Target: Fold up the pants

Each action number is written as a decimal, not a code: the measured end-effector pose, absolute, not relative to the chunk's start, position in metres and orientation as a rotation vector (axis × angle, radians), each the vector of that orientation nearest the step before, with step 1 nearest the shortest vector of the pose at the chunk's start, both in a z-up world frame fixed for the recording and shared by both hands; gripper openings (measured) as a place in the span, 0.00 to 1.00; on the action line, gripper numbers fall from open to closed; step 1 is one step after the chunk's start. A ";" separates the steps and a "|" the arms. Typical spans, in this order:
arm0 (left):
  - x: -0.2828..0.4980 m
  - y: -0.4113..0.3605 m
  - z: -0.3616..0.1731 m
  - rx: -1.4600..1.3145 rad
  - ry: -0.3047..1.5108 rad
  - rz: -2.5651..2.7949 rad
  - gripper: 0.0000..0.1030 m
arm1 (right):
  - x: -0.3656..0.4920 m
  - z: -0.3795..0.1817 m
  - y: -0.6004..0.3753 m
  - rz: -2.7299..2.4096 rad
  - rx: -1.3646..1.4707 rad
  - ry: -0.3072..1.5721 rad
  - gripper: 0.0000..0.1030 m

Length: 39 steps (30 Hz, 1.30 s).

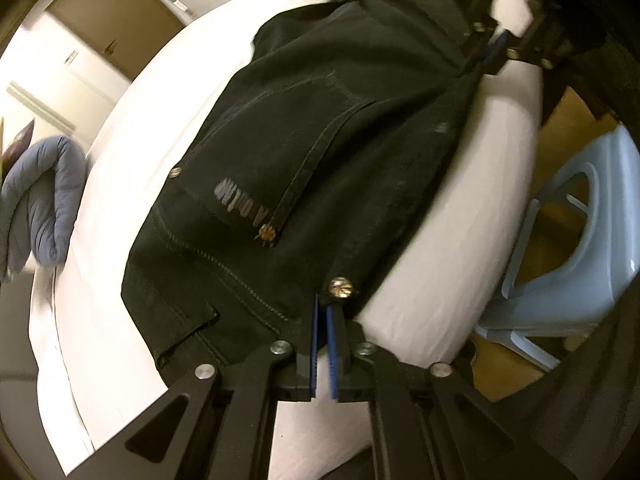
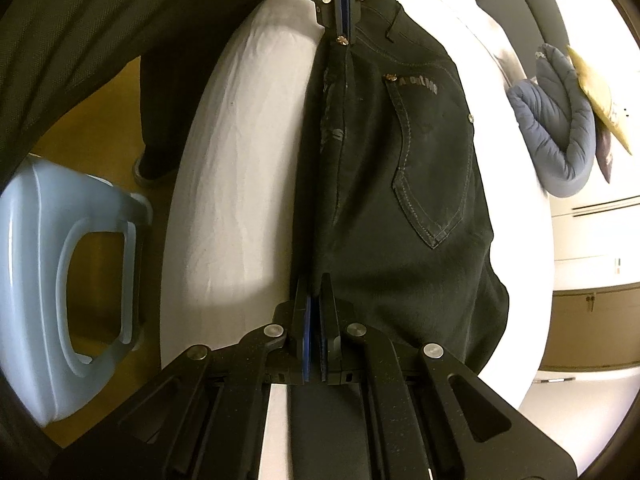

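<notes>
Pants [image 1: 320, 152], black denim, lay on the white bed [image 1: 120, 208] near its edge, doubled lengthwise, with a back pocket [image 2: 432, 160] and grey lettering facing up. The waistband end sat at the left tool [image 1: 323, 316]; the fabric ran from there along the mattress edge toward the right tool [image 2: 315, 300].

The left tool's blue-padded fingers [image 1: 330, 332] were drawn nearly together, pinching the waistband edge just beside a metal button [image 1: 340, 289]. The right tool's fingers were likewise almost closed, clamped on the fabric edge further down the garment. Each tool appeared in the other's camera at the far end of the pants.

A folded blue-grey quilted item [image 1: 40, 208] rested on the bed, well apart from the pants. A pale blue plastic stool [image 2: 72, 280] stood on the wooden floor [image 2: 100, 128] beside the bed. Brown cabinet doors [image 1: 120, 16] were visible beyond the bed.
</notes>
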State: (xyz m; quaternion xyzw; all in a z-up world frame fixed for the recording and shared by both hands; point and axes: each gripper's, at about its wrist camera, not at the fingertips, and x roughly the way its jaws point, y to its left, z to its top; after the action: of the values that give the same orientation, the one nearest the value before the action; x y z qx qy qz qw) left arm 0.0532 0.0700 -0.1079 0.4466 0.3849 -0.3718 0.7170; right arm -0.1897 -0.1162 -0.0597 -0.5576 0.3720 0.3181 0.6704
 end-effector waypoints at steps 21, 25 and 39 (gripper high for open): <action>0.116 -0.009 -0.041 0.427 0.899 -0.689 0.61 | -0.130 -0.008 -0.193 0.571 -0.013 0.916 0.58; 0.138 -0.038 -0.063 0.219 0.987 -0.692 0.61 | -0.096 0.006 -0.284 0.421 0.383 0.896 0.58; 0.189 -0.022 -0.120 -0.270 1.156 -0.631 0.17 | 0.030 -0.078 -0.549 -0.015 1.309 0.713 0.54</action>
State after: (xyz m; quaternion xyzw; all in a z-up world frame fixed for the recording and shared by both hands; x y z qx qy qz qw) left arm 0.1886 -0.0224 -0.1202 -0.1250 0.5355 -0.2924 0.7824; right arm 0.0305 -0.5493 -0.0783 0.5957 0.3245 -0.0070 0.7347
